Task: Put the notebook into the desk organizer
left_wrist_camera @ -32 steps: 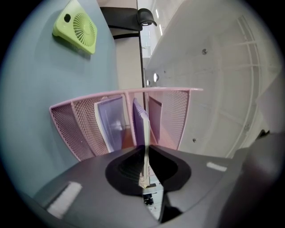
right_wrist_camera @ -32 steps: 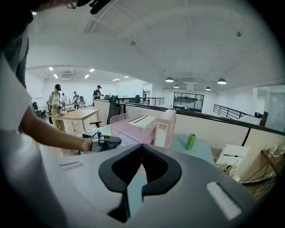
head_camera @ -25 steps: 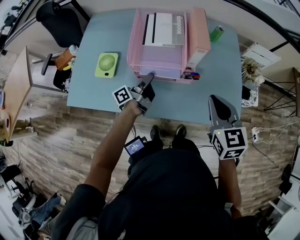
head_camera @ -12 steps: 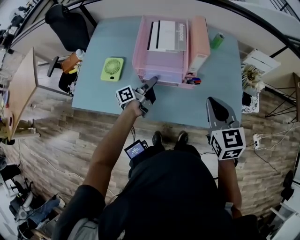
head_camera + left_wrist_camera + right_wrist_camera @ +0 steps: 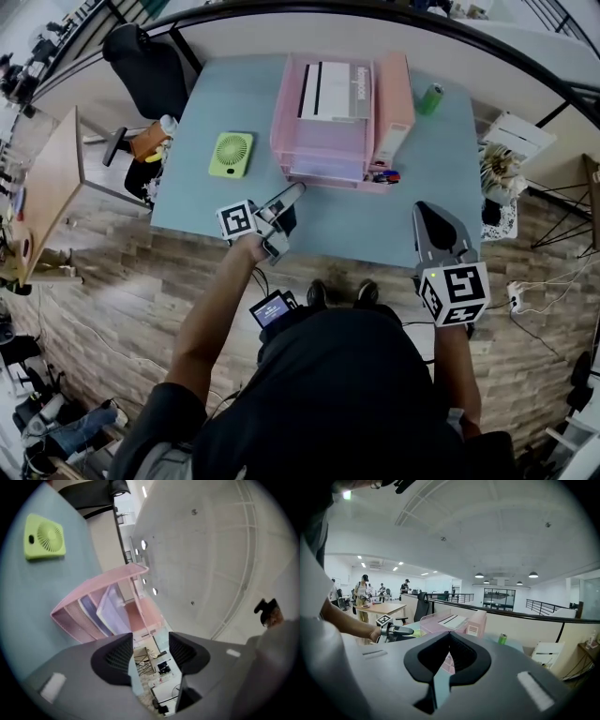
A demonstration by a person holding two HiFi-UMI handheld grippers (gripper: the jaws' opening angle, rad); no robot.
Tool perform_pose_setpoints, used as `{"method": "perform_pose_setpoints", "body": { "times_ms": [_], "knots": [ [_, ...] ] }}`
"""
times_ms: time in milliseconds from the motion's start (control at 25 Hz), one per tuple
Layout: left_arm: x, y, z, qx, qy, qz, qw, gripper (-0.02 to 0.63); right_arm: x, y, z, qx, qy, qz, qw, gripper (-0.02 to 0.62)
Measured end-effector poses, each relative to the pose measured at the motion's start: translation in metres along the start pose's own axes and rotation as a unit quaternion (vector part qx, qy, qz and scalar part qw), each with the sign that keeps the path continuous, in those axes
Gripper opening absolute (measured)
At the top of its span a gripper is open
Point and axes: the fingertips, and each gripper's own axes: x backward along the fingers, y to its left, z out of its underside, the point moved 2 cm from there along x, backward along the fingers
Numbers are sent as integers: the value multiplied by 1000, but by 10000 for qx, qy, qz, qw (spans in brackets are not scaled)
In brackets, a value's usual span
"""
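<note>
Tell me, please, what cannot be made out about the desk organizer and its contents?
- Head view: print on the white book atop the pink organizer is too small to read.
- Head view: the upper shelves cover most of the purple notebook in its lower tray.
- Right gripper view: the right hand-held gripper hides the organizer's lower front.
- Head view: pens too small to count.

We cannot read the print on the book (image 5: 334,91) atop the organizer (image 5: 395,94); small things (image 5: 384,175) at its front corner are too tiny to name.
</note>
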Motion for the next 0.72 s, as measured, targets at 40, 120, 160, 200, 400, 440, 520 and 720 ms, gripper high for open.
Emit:
{"method": "perform_pose_setpoints", "body": {
  "times_ms": [40,120,160,200,400,440,520,720],
  "knots": [
    [5,-9,-4,-293,51,-9,9996,258,1,0,-4,-18,-68,-7,10000,3],
    [16,-28,-14,-1060,143,-99,9942,252,4,1,-14,-92,-242,-52,9997,3],
    [21,-39,-20,-1476,167,-169,9888,250,7,2,-20,-123,-338,-80,9993,3],
    [28,-49,-26,-1885,179,-250,9816,232,10,4,-27,-138,-435,-103,9989,3],
    [73,-95,-54,-3840,63,-806,9198,130,32,8,-69,-71,-926,-81,9956,3],
    [83,-105,-58,-4173,-1,-933,9040,117,37,8,-76,-17,-1007,-50,9949,3],
    [100,-125,-64,-4700,-123,-1187,8745,101,44,8,-87,109,-1077,25,9941,3],
    [130,-165,-65,-5253,-437,-1574,8351,101,54,10,-99,60,-1224,34,9925,2]
  ]
}}
